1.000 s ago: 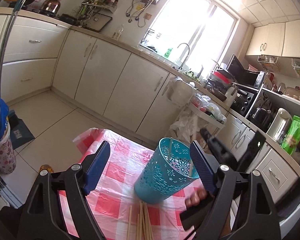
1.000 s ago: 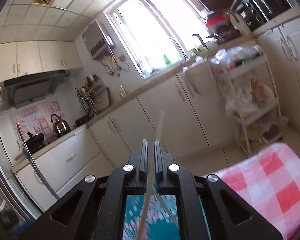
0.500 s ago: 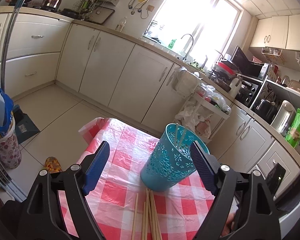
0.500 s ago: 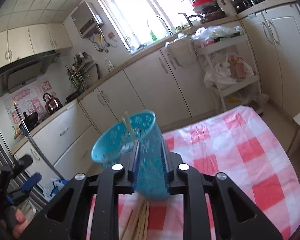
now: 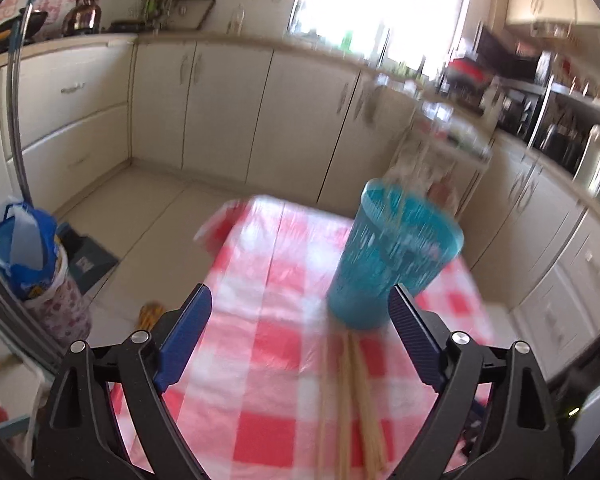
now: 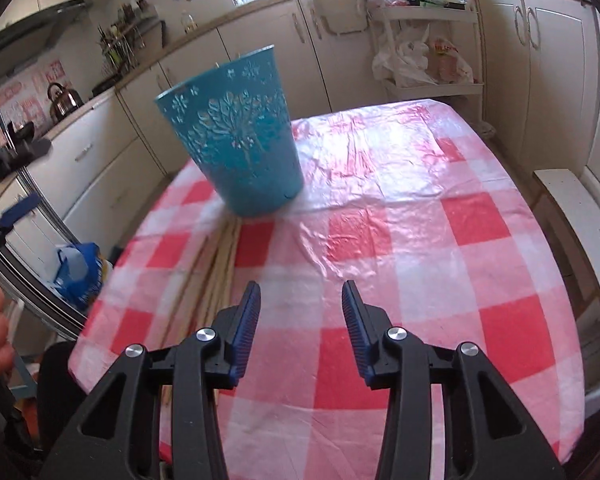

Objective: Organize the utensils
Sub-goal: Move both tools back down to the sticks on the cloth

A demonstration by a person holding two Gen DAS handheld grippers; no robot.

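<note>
A teal cut-out utensil holder (image 6: 238,136) stands on the red-and-white checked table (image 6: 420,220); chopstick tips poke above its rim. It also shows blurred in the left wrist view (image 5: 388,256). A bundle of wooden chopsticks (image 6: 212,280) lies on the cloth in front of the holder, also in the left wrist view (image 5: 352,400). My right gripper (image 6: 301,300) is open and empty, above the cloth just right of the bundle. My left gripper (image 5: 300,312) is wide open and empty, over the near table, with the bundle between its fingers' line.
Cream kitchen cabinets (image 6: 140,148) run behind the table. A white rack with bags (image 6: 420,52) stands at the back. A white bench (image 6: 580,220) is right of the table. A flowered bin with a blue bag (image 5: 32,264) stands on the floor at left.
My right gripper has let go of a chopstick into the holder, pulled back and down toward me, and opened. My left gripper has tilted down over the table; its view is motion-blurred.
</note>
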